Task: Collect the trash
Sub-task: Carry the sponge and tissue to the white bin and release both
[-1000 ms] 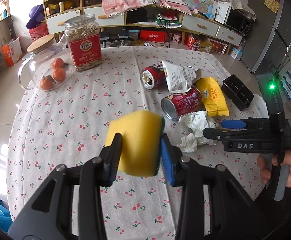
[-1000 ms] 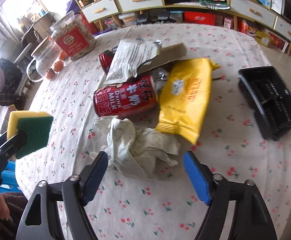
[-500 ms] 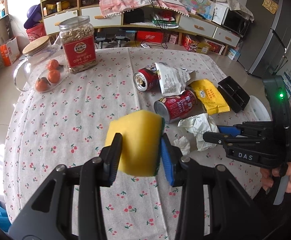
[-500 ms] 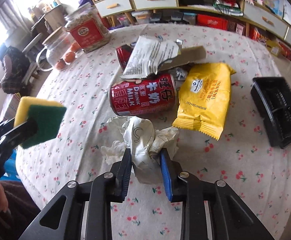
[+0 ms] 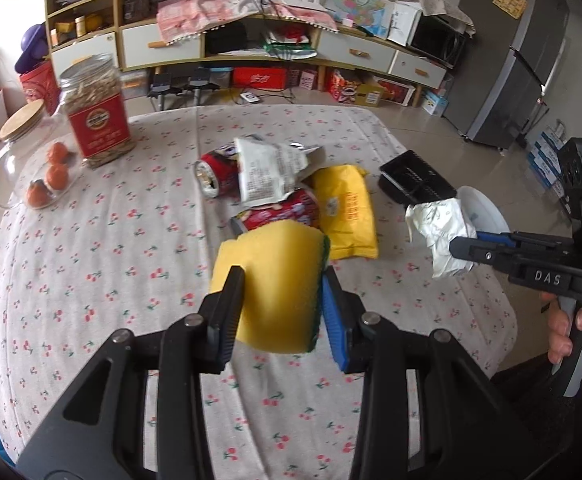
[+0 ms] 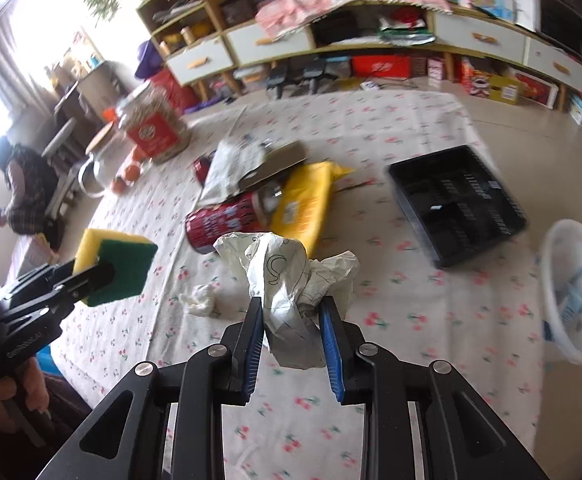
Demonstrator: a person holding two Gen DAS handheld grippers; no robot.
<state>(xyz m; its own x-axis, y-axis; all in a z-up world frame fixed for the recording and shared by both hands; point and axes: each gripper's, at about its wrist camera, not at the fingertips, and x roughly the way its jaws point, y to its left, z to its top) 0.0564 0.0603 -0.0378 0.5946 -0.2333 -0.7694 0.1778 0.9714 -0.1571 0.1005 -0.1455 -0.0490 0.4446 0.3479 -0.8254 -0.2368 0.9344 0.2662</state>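
My right gripper is shut on a crumpled white paper wad and holds it above the cloth; the wad also shows in the left wrist view. My left gripper is shut on a yellow and green sponge, held above the table. On the table lie two red cans, a torn white wrapper, a yellow snack bag and a small white tissue scrap. A white bin stands beyond the table's right edge.
A black tray lies near the table's right edge. A seed jar and a glass jar with orange fruit stand at the far left. Shelves and a cabinet line the back wall.
My right gripper closed on the paper wad, lifted it off the cloth and swung right towards the white bin. The left gripper holds the sponge as before and has shifted a little.
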